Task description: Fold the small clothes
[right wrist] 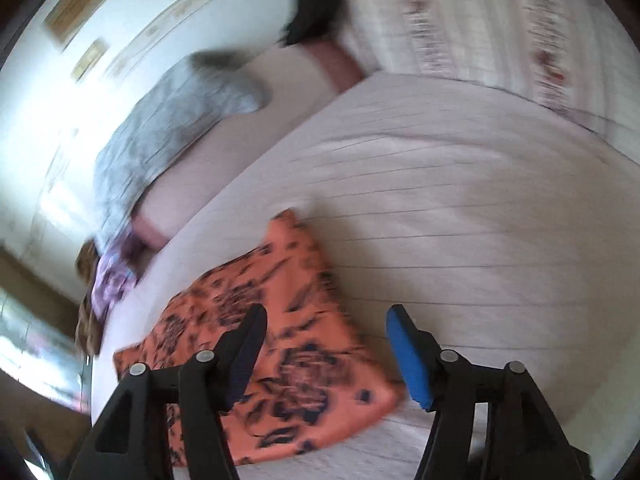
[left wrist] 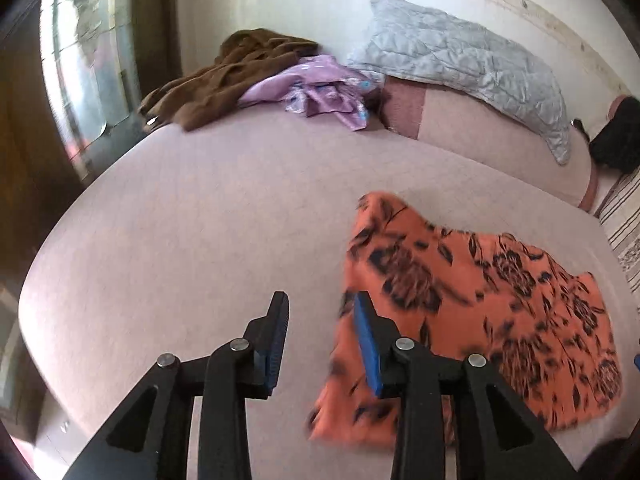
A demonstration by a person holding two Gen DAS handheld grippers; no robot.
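We hold our left gripper (left wrist: 322,312) above the pale pink bedspread (left wrist: 180,216), its jaws parted with nothing between them, and the orange floral garment (left wrist: 472,312) lies flat on the bed just to its right, its near left edge blurred beside the blue-padded finger. Over on the other side, our right gripper (right wrist: 326,322) hangs wide apart too, gripping nothing, with the same orange floral garment (right wrist: 280,344) spread beneath its left finger and reaching toward the gap between the two fingers; the view there is smeared, so finer detail is hard to read. At the far end of the bed we see a brown garment (left wrist: 224,76) heaped next to a lilac patterned one (left wrist: 320,88), touching each other, and a grey quilted pillow (left wrist: 460,64) leaning along the white wall (left wrist: 280,4). A striped cloth (left wrist: 624,216) shows at the right edge.
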